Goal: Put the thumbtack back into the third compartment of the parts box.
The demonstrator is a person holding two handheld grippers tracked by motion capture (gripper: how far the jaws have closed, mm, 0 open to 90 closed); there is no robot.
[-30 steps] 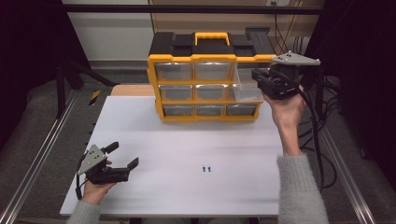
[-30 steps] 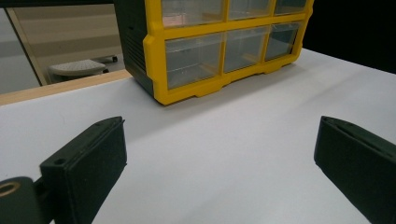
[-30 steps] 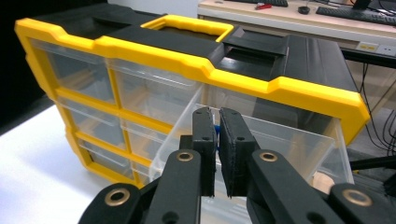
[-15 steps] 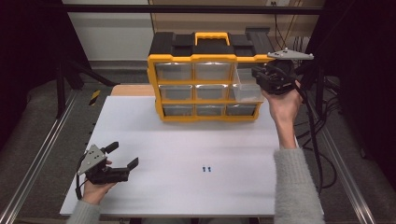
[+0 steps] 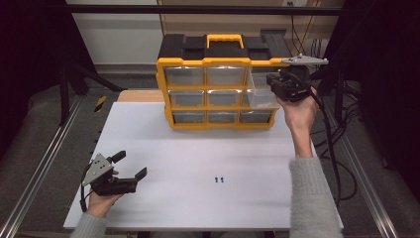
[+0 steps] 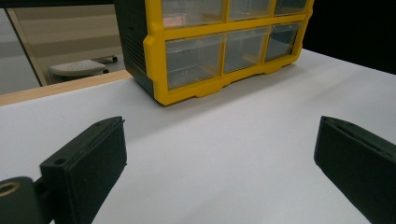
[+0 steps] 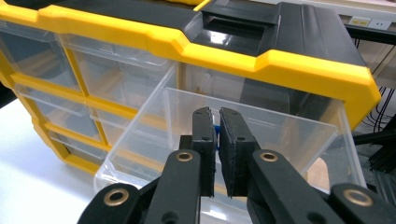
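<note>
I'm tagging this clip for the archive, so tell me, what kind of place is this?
Probably a lab or workshop bench set up for recording, not a home. A white table sits inside a metal rail frame, cables trail at the right, and a yellow drawer organizer stands at the back.

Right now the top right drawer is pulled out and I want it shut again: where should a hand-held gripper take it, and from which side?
Take the clear drawer by its front wall's top rim, coming from above and in front of the organiser. That wall stands upright, thin and free, projecting clear of the yellow frame, so jaws can straddle it. Its side walls run back into the frame.
</note>
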